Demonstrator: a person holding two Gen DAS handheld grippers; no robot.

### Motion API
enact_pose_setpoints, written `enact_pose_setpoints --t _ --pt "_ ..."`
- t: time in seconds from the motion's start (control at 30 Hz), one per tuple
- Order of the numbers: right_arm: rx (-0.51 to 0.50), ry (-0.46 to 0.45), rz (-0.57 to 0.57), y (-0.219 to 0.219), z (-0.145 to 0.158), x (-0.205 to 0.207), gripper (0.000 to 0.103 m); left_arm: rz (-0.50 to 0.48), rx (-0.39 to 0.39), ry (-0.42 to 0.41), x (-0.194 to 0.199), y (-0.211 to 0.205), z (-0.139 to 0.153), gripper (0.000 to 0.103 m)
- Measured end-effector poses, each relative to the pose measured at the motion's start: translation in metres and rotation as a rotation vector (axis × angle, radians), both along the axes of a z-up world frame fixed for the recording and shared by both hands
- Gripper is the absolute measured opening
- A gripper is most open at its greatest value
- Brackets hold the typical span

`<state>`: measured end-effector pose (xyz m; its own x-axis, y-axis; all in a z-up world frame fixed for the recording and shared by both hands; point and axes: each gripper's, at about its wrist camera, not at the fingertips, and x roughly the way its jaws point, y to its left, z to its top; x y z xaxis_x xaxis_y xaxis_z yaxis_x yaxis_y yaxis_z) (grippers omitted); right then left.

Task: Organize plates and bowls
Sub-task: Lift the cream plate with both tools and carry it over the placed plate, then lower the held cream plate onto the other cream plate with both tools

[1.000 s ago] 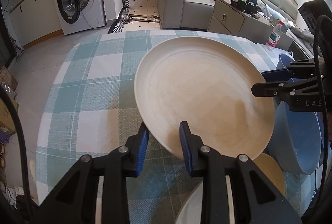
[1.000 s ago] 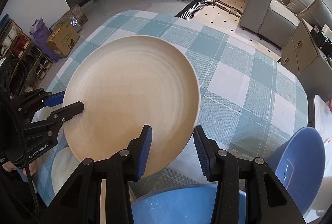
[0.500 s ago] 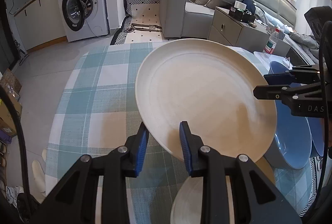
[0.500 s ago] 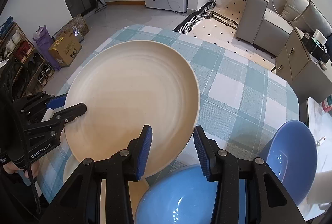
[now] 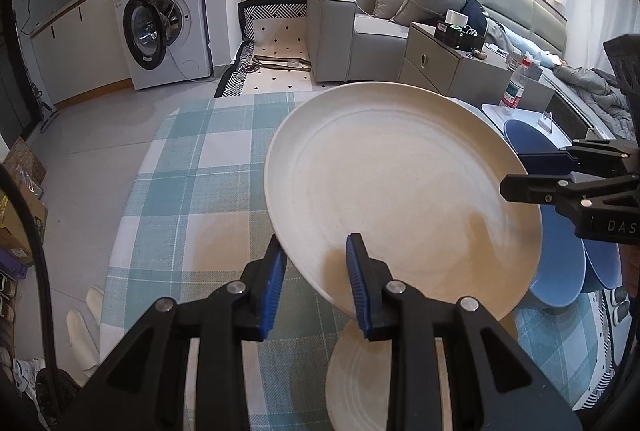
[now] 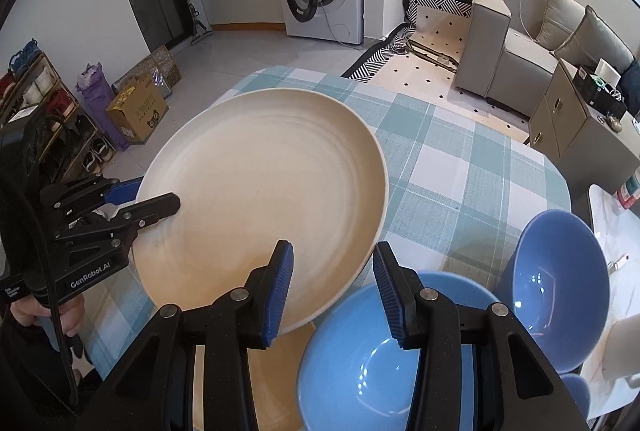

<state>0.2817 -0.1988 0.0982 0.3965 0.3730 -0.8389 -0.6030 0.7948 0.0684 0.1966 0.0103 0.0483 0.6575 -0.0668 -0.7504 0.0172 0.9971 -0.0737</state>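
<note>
A large cream plate hangs tilted in the air above the checked tablecloth. My left gripper is shut on its near rim. The right gripper is shut on the opposite rim and shows in the left wrist view as black fingers at the plate's right edge. Below the raised plate a smaller cream plate lies on the cloth. Two blue bowls stand on the table beside it. A hand holds the left gripper's handle.
A white side table with a plastic bottle stands past the table's far right. A washing machine, a grey sofa and a cabinet line the room. Boxes and a shoe rack stand beside the table.
Both grippers have risen with the large plate held between them. The table now looks farther below, and more of the lower cream plate and the near blue bowl shows.
</note>
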Motion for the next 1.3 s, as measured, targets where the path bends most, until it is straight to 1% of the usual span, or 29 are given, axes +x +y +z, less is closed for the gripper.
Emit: enact_pose_setpoints --t 0.17,0.53,0.7,0.87,1.03,1.17,1.3 --pt "0.016 -0.012 -0.005 -0.004 0.002 -0.018 0.043 -0.009 0.012 -0.01 -0.009 -0.002 0.006 0.029" --pt "0.055 -0.048 -0.008 -0.011 0.007 -0.055 0.043 -0.006 0.001 -0.046 -0.029 0.0 0.014 0.031" --pt "0.063 -0.05 -0.005 -0.014 0.002 -0.07 0.043 0.0 -0.012 -0.057 -0.037 0.001 0.012 0.032" --pt "0.074 -0.045 -0.013 -0.019 -0.005 -0.079 0.043 -0.013 0.002 -0.05 -0.042 -0.001 0.009 0.032" --pt "0.086 -0.079 -0.021 -0.023 -0.005 -0.088 0.043 -0.031 0.012 -0.06 -0.051 -0.004 0.005 0.032" --pt "0.073 -0.111 -0.016 -0.022 -0.004 -0.099 0.043 -0.042 0.003 -0.068 -0.057 -0.003 0.005 0.032" --pt "0.077 -0.133 -0.026 -0.024 -0.004 -0.11 0.043 -0.053 0.011 -0.085 -0.063 -0.005 0.006 0.032"
